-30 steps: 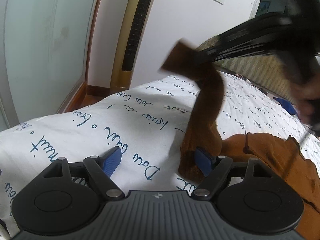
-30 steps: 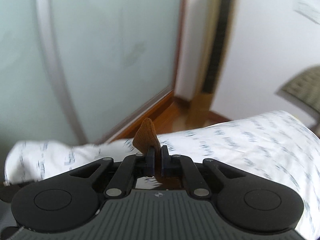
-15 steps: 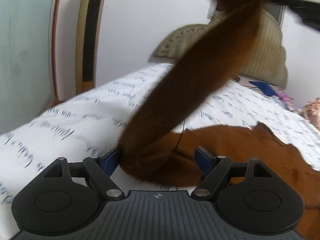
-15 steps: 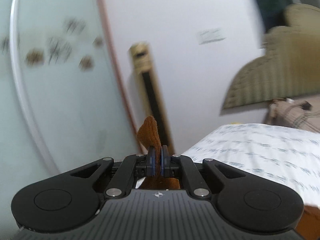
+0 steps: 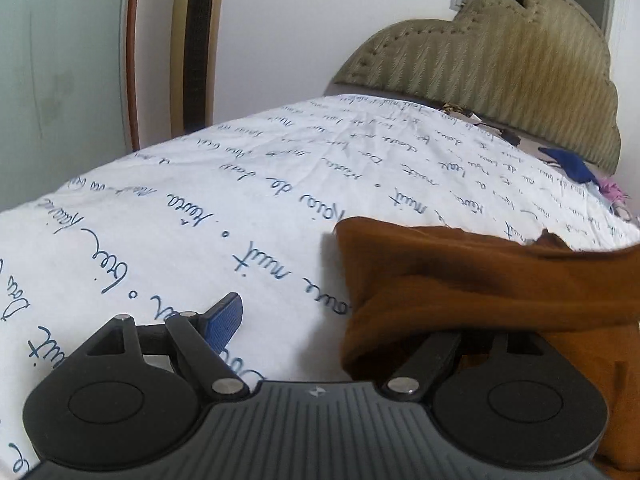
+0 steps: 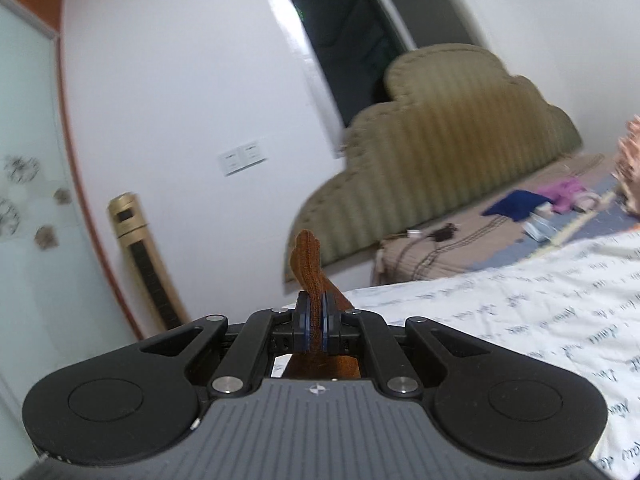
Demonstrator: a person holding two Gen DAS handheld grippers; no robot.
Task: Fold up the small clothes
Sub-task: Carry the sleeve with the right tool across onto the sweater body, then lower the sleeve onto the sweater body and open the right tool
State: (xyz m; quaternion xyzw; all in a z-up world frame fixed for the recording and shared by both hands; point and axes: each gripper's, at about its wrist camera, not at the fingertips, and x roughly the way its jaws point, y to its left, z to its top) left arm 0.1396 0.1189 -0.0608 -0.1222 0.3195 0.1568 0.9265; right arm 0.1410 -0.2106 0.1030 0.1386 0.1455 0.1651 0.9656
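A brown garment lies on the white bed sheet with blue writing, at the right of the left wrist view. One fold of it drapes over the right finger of my left gripper, which is open; its left blue pad is bare. My right gripper is shut on an end of the brown garment, which sticks up between the pads above the bed.
A padded olive headboard stands at the far end of the bed. A gold tower fan stands by the white wall. Blue and purple clothes lie near the headboard. A glass door is at the left.
My right gripper has swung the brown garment's end up and across to the right. The lifted strip has dropped into a fold over my left gripper's right finger. Both cameras have turned toward the headboard.
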